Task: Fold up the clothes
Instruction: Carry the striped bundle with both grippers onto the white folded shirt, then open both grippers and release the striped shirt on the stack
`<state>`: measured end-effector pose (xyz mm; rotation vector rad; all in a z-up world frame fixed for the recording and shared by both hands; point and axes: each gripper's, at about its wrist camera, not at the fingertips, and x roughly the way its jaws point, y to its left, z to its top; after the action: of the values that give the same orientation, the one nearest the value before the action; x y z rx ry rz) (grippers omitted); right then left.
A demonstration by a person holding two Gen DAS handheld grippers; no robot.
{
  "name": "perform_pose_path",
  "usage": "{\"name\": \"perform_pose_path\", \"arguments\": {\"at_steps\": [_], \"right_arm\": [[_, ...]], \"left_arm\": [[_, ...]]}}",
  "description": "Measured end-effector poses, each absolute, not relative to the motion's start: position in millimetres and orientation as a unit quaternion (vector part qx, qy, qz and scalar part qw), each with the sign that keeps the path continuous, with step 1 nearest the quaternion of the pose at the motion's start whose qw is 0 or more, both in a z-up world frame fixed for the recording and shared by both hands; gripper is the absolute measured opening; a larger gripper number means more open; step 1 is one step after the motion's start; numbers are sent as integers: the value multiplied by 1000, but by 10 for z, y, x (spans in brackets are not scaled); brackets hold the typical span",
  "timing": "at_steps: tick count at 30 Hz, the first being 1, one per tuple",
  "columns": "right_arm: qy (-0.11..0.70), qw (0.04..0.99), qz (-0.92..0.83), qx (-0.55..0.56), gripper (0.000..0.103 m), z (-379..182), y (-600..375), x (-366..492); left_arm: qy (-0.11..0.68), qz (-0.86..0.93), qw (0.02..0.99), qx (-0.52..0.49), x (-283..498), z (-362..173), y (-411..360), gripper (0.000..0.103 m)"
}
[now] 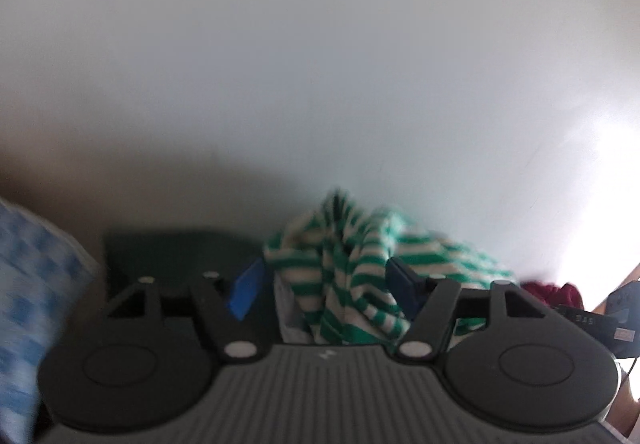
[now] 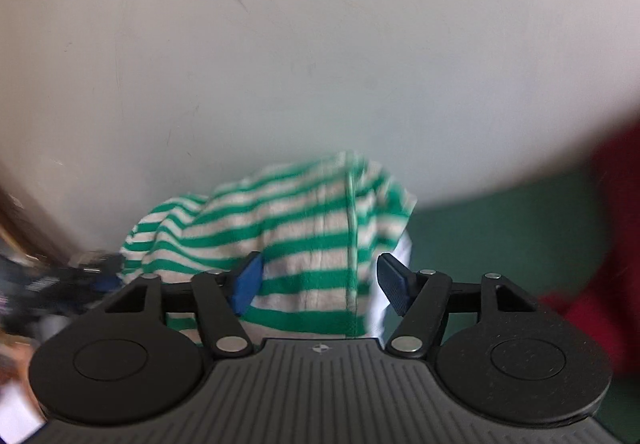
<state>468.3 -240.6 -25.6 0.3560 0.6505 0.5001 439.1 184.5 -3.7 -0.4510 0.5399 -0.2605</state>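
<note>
The green-and-white striped knit garment [image 2: 296,244] lies bunched at lower centre, straight ahead between the spread blue pads [image 2: 248,280] of the right gripper [image 2: 320,282], and the left gripper [image 1: 324,288] stands equally apart around it, neither one clamping

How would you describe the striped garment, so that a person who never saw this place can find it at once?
Look at the pale wall that fills both views; a crumpled heap of cloth lies at its foot. This is the striped garment, bunched just ahead of the right claw. Its green and white stripes set it apart from the plain dark red cloth beside it.
</note>
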Motion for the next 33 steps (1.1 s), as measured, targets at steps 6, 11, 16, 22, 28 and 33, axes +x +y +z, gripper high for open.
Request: {"name": "perform_pose_path", "arguments": {"at_steps": [6, 11, 16, 22, 28, 33], "right_arm": [[219, 927, 292, 83, 58, 151, -2160, 4259], [217, 936, 278, -7, 34, -28, -1567, 4273], [222, 938, 253, -78, 24, -427, -1576, 4301], [198, 949, 239, -55, 23, -689, -1704, 4341], [200, 946, 240, -83, 28, -447, -1726, 4249], [179, 960, 211, -47, 51, -248, -2041, 3926]], "left_arm": [[217, -182, 938, -200, 4153, 311, 1596, 73], [263, -158, 940, -153, 4489, -51, 1034, 59], [277, -164, 937, -137, 4521, -593, 1214, 48], [267, -161, 946, -92, 4363, -586, 867, 47], [284, -135, 948, -49, 4163, -71, 828, 49], [220, -149, 963, -50, 3625, 341, 791, 77]]}}
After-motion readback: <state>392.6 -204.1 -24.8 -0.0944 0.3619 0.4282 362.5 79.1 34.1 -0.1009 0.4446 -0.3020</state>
